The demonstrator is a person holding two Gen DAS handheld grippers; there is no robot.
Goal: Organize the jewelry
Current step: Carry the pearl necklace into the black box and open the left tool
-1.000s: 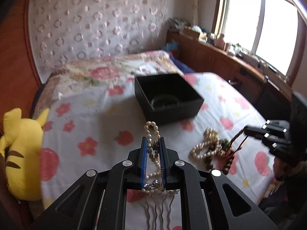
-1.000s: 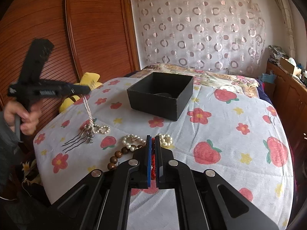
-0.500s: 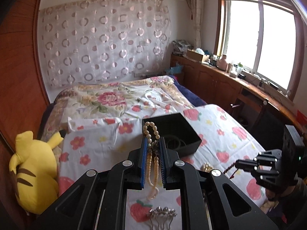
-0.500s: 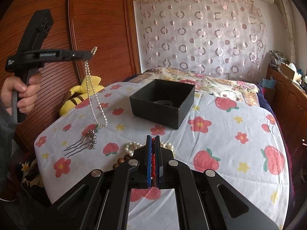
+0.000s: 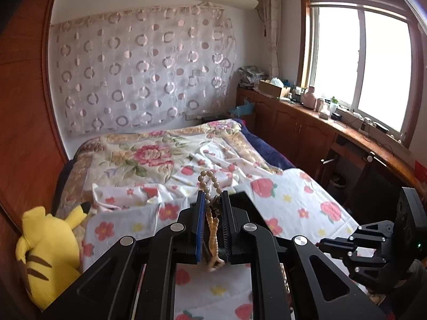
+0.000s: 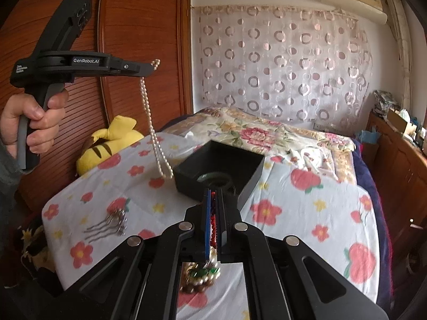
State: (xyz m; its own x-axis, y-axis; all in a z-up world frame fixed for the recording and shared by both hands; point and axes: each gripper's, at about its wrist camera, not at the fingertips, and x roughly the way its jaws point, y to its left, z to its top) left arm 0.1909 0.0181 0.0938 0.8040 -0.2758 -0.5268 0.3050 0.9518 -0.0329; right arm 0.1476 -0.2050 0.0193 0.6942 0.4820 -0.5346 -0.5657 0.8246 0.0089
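Bedspread [image 6: 307,208]; pearl necklace [image 6: 153,130] beside black box [image 6: 248,181] rim.

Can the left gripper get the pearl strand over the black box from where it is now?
Probably yes. The left gripper holds the pearl strand clear above the bed, just left of the open black box; nothing lies between.

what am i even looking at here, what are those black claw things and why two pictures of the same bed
The black claws are hand-held grippers, no robot; a person squeezes one in each hand. Each picture comes from a camera on one gripper, looking along its fingers. The left gripper is shut on a pearl necklace, lifted off the floral bedsheet. The right gripper is shut on a red bead string. On the sheet sit a black box, a hair comb and a heap of more jewelry.
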